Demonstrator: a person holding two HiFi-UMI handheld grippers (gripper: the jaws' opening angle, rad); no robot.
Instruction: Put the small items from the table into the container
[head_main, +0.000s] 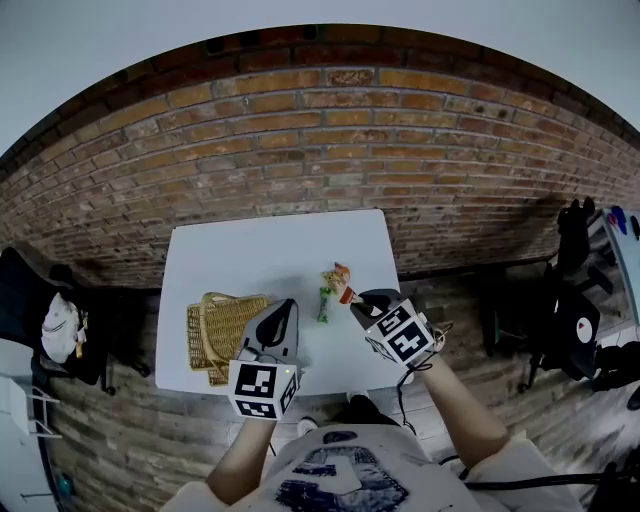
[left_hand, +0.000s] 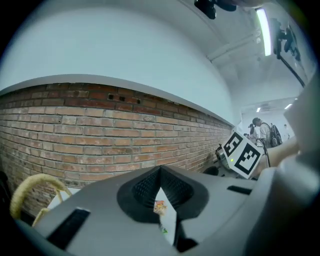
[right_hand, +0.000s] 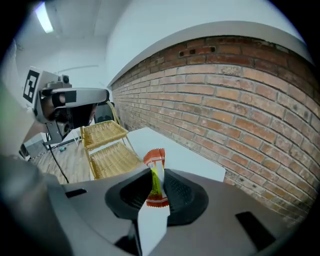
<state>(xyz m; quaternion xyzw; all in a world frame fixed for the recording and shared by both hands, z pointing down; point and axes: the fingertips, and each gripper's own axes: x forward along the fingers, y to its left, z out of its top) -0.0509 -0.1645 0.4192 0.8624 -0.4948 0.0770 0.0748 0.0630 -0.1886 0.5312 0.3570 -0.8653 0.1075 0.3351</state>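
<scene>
On my head view the wicker basket sits at the 8 o'clock corner of the white table. No item shows on the weave I can see. The left gripper covers part of it, so I cannot speak for that patch.

The left gripper hangs at the basket's 3 o'clock edge. Its tongs are pinched together at the tips with nothing between them, and through the slit below I see only tabletop and the loose packet.

That green-and-tan packet lies on the table near its centre, untouched, just at 9 o'clock of the right gripper.

The right gripper's tongs are narrow and clamped on 1 orange-and-yellow sachet, which pokes out of the pads toward 12 o'clock, clear of the table.

As I judge it, the job is barely begun. I see 0 items in the basket and 1 sachet in the grip, which needs carrying toward 9 o'clock. At least 1 packet is left to collect.
</scene>
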